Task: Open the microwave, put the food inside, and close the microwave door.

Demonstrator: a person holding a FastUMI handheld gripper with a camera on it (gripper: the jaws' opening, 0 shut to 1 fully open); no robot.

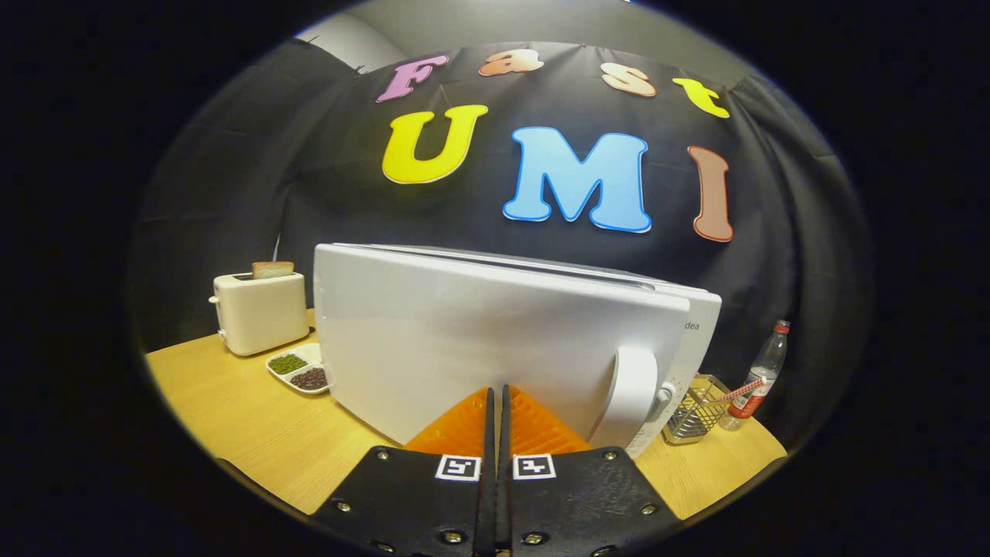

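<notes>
**Fingers pressed together at the microwave door**

On the wooden table (255, 433), seen from the gripper view, the white microwave (696, 325) stands close ahead, its broad white door (479, 333) facing the camera at an angle. The door looks swung partly out from the body: a narrow dark gap runs along its top edge, between it and the body's top. The inside of the oven cannot be seen from here. A white curved handle (633, 394) stands upright at the door's right end, just right of the fingers.

The gripper (496, 396) has its two fingers brought together, with only a thin dark slit between them and nothing held. Their tips point at the lower part of the door face and seem to touch it, though actual contact cannot be told for sure.

Left of the microwave, a cream toaster (259, 312) stands near the cloth wall with a slice of toast (272, 269) sticking up out of its slot. Just in front of it, beside the door's left edge, lies a small white divided dish (300, 370) holding green beans in one section and dark beans in another.

Right of the microwave, a wire basket (696, 414) sits on the table, and just beyond it stands a clear plastic bottle (762, 375) with a red cap and label. A red-and-white striped straw (739, 391) slants across between basket and bottle.
</notes>
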